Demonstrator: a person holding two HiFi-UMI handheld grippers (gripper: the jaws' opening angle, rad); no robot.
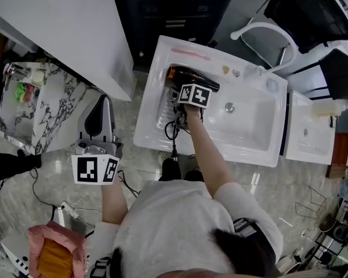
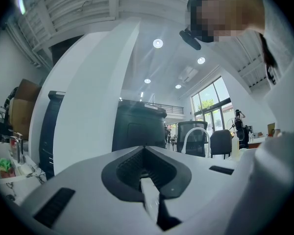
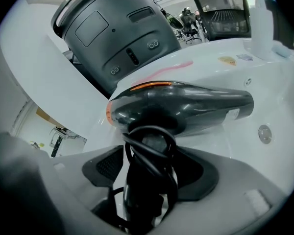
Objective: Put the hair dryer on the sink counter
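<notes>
one hair dryer (image 1: 188,77) on sink counter (image 1: 161,59)

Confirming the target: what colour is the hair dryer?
Hair dryer: black, orange trim; right gripper view.

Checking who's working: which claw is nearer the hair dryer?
Right. The right claw straddles the handle of the hair dryer, open; the left claw hangs well off left, clear of the sink.
</notes>
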